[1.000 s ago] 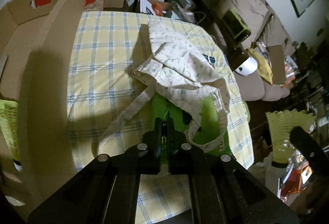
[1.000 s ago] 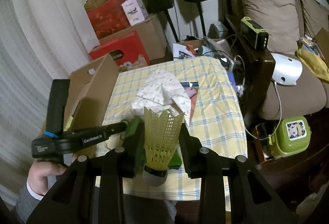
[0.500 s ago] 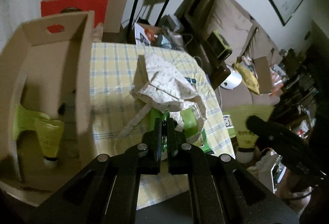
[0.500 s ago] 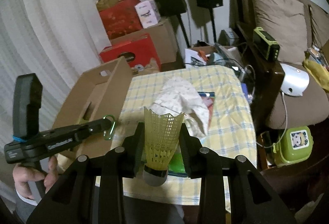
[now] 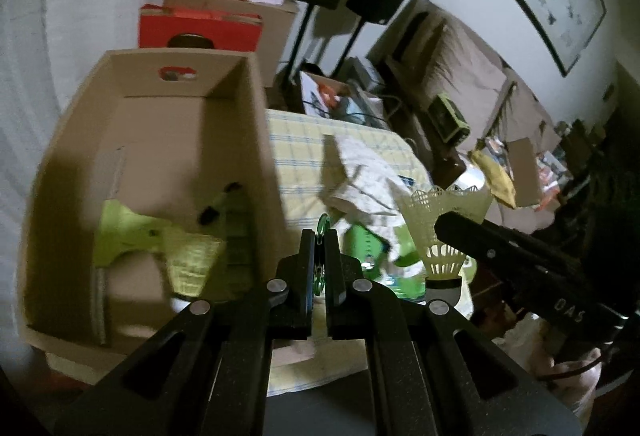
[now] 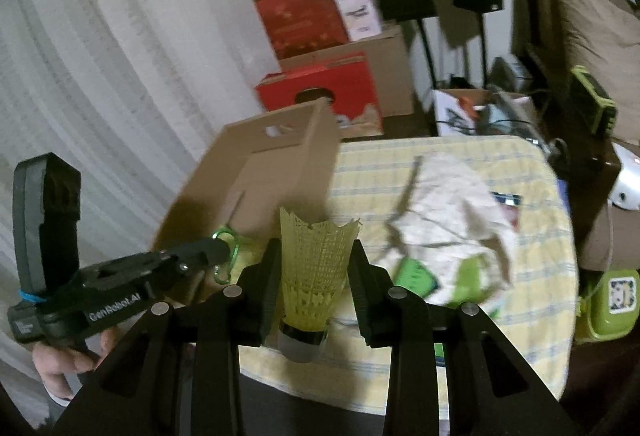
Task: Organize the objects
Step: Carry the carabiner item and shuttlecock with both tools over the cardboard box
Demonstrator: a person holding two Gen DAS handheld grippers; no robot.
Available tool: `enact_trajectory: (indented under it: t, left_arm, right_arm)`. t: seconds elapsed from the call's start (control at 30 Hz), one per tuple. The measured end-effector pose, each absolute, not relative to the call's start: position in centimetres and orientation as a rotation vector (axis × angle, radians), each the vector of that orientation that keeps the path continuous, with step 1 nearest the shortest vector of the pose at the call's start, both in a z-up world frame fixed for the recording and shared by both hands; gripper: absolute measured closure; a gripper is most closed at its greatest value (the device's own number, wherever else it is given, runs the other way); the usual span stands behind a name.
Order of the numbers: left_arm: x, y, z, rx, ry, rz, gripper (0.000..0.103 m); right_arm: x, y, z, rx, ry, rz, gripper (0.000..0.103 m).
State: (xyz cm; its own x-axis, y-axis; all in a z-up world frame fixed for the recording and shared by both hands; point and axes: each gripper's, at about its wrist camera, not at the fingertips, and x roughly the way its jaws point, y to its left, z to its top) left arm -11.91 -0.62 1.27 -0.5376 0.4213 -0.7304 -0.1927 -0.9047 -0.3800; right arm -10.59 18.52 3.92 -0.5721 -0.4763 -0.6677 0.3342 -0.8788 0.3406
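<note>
The yellow shuttlecock [image 6: 316,268] stands up straight between the right gripper [image 6: 315,284] fingers, which squeeze its skirt. Its wide open end points up and its grey cork points down. It hangs over the near edge of the table [image 6: 532,320]. The left gripper [image 5: 319,264] is clamped on a green clip [image 5: 322,232], held on its thin edge near the right wall of the cardboard box [image 5: 256,140]. Most of the clip is hidden by the fingers. Things inside the box look blurry and green. A white cloth [image 6: 452,212] lies in the middle of the table.
</note>
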Motion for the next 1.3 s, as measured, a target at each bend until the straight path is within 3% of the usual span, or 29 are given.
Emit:
enact_trajectory:
  t: [0.77, 1.3]
  left_arm:
    - [-11.4, -10.0, -3.1, -1.38, -0.391, 2.594, 0.099]
    - [-11.6, -11.7, -4.7, -1.43, -0.336, 2.666, 0.099]
  right_arm:
    - [-13.1, 6.9, -1.0, 1.207, -0.157, -2.271, 0.071]
    - [-12.6, 3.6, -3.4, 1.224, 0.063, -2.348, 0.07]
